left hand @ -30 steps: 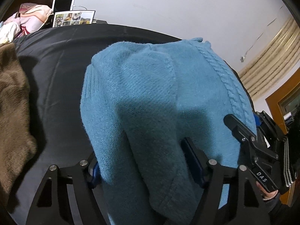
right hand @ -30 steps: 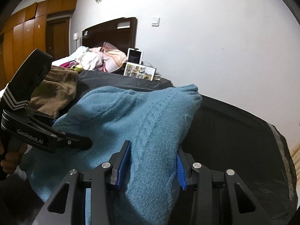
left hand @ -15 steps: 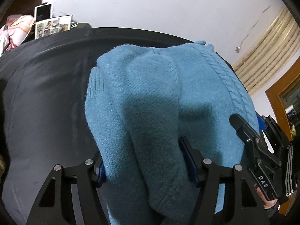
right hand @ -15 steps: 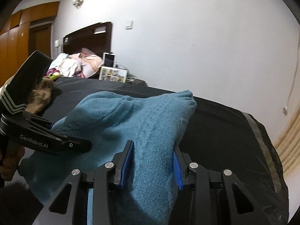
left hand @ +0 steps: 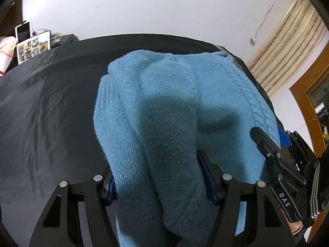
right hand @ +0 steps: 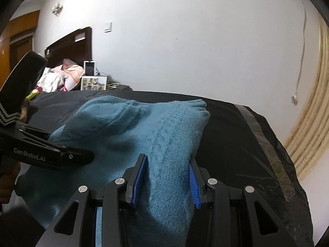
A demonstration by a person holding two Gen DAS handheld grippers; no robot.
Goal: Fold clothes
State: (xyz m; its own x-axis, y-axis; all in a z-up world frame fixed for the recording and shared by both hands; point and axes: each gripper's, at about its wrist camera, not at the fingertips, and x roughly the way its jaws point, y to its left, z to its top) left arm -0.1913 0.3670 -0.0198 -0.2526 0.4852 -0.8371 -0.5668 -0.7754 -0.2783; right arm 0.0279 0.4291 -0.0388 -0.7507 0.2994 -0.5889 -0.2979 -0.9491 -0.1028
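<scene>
Both grippers clamp the blue sweater [left hand: 170, 123], left gripper [left hand: 162, 181] on a thick fold at 6 o'clock, right gripper [right hand: 167, 182] on a thinner one. Since a second ago the brown garment has left the left view and the photo frame [left hand: 33, 48] has slid to 9 o'clock. The sweater hangs over the black bedcover [right hand: 236, 144].

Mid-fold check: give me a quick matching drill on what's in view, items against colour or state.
Items:
1. sweater
2. bed cover
3. curtain
4. right gripper

Descriptions:
A. beige, beside the white wall
B. black, spread under the clothing
C. blue knit with a cable pattern
D. shut on a bunched fold

Pairs: 1-C, 2-B, 3-A, 4-D
</scene>
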